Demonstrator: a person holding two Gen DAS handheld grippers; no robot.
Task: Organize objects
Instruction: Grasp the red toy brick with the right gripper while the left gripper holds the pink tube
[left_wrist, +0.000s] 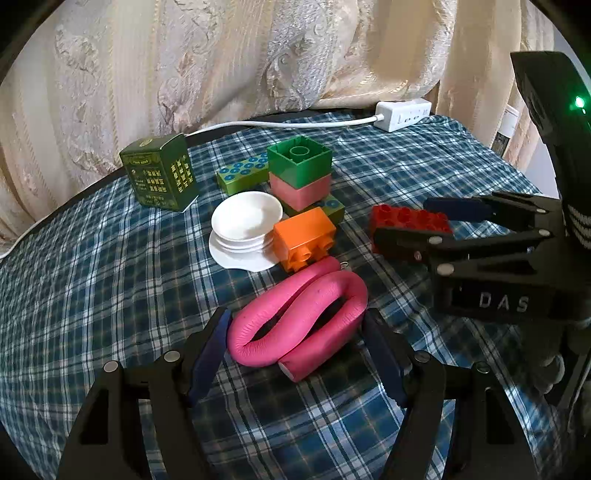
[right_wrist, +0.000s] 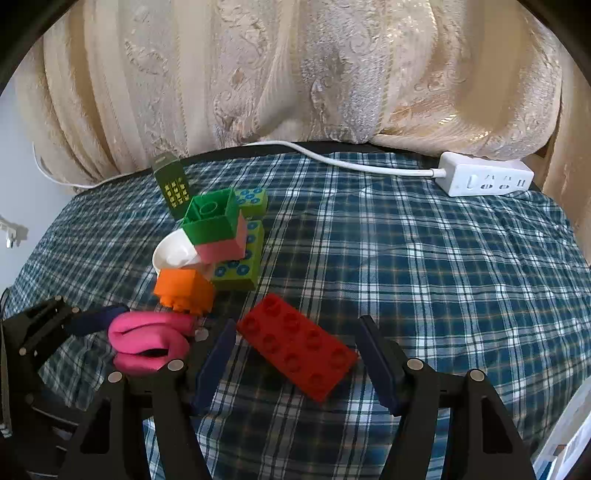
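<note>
A folded pink foam tube (left_wrist: 299, 317) lies on the plaid tablecloth (left_wrist: 110, 277) between the fingers of my open left gripper (left_wrist: 297, 325). It also shows in the right wrist view (right_wrist: 147, 341). A flat red brick (right_wrist: 297, 349) lies between the fingers of my open right gripper (right_wrist: 295, 332), which also shows in the left wrist view (left_wrist: 410, 221) around the red brick (left_wrist: 408, 218). An orange brick (left_wrist: 304, 238) lies on its side beside stacked white dishes (left_wrist: 243, 229). A green brick (left_wrist: 299, 162) sits on a pink brick (left_wrist: 301, 192) atop light green plates (left_wrist: 242, 175).
A dark green tin box (left_wrist: 160, 171) stands at the back left. A white power strip (right_wrist: 485, 179) with its cable lies at the table's far edge. Cream curtains (right_wrist: 295, 74) hang behind the table. The right side of the cloth (right_wrist: 443, 277) is bare.
</note>
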